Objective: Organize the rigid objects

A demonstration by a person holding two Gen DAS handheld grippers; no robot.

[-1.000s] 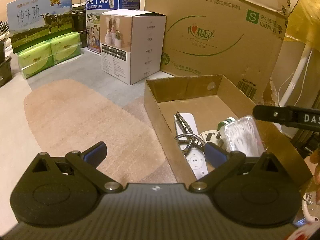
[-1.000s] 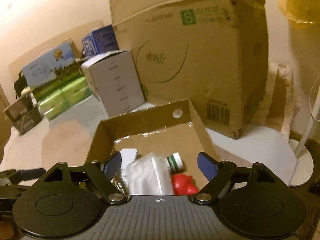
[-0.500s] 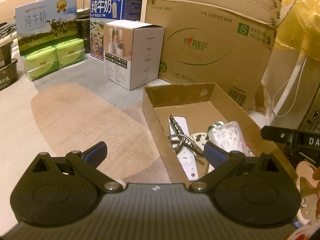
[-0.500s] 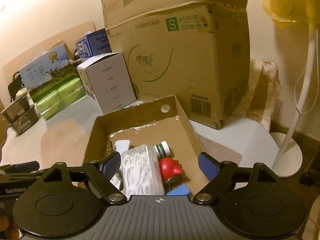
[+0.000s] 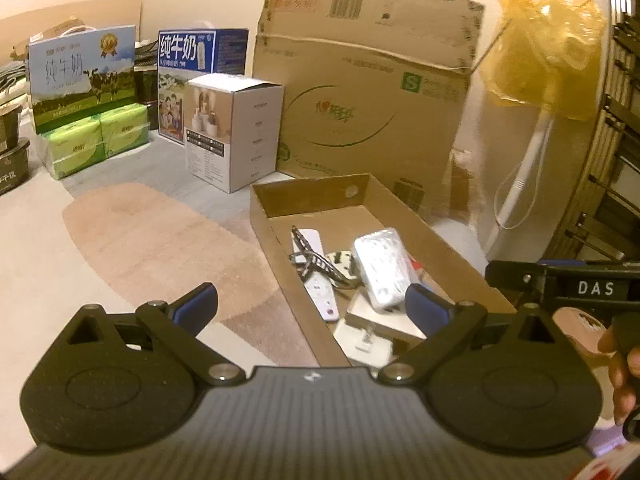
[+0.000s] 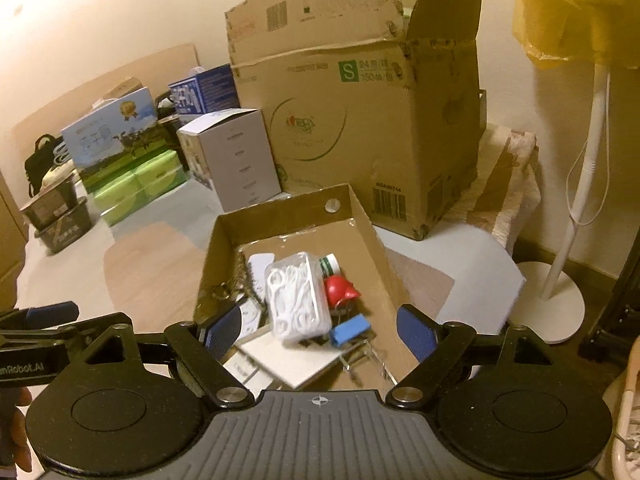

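Observation:
A shallow cardboard tray point(image 6: 362, 216) point(image 5: 272, 236) lies on the floor. Inside it I see a clear box of floss picks point(image 6: 298, 296) point(image 5: 382, 272), a white remote point(image 5: 318, 280), a red cap point(image 6: 340, 290), a blue binder clip point(image 6: 348, 330), a small green-and-white bottle point(image 6: 330, 264), a chain point(image 5: 310, 258) and a flat white card point(image 6: 292, 356). My right gripper point(image 6: 320, 332) hangs open above the tray's near end, nothing between its fingers. My left gripper point(image 5: 310, 308) is open too, straddling the tray's left wall from above and behind, holding nothing.
A large cardboard carton point(image 6: 352, 120) stands behind the tray, a white product box point(image 5: 236, 128) to its left, then milk cartons point(image 5: 80, 76) and green tissue packs point(image 5: 96, 140). A fan stand point(image 6: 560, 280) with a yellow bag stands right. A pale rug point(image 5: 160, 248) lies left.
Both grippers have pulled back and risen, so the tray looks smaller and more of its near end shows. Both stay open. The tray's contents have not moved.

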